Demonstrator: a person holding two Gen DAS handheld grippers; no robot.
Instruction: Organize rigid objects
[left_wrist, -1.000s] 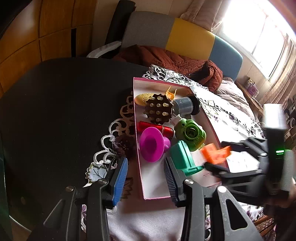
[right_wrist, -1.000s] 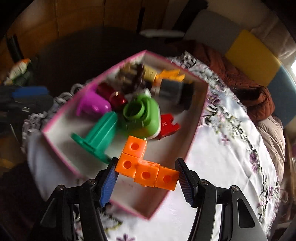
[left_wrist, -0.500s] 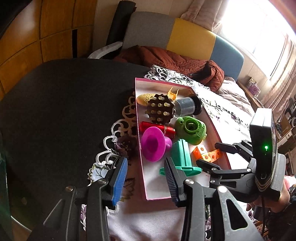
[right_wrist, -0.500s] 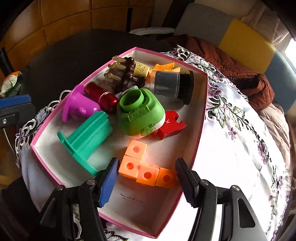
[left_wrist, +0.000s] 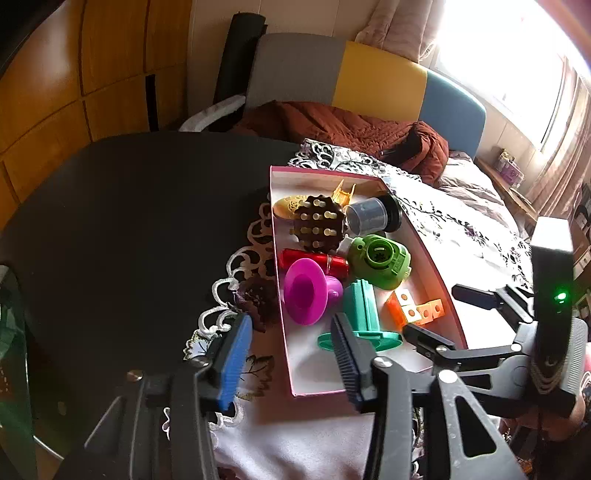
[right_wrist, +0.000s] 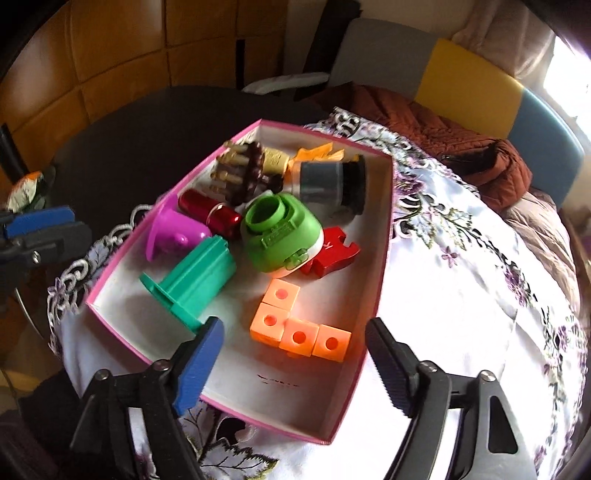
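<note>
My right gripper (right_wrist: 293, 358) hangs with jaws apart, holding nothing, over the orange blocks (right_wrist: 301, 325) lying in the pink box (right_wrist: 382, 266). My left gripper (left_wrist: 291, 345) gapes too, at the box's near corner. Only the right view shows the red piece (right_wrist: 332, 253) behind the green toy (right_wrist: 280, 234).

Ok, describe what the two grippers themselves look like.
Both are black plastic frames with silver bolts. The left gripper and the right gripper each carry ribbed blue pads on two fingers. The right gripper's body has a lit green light.
</note>
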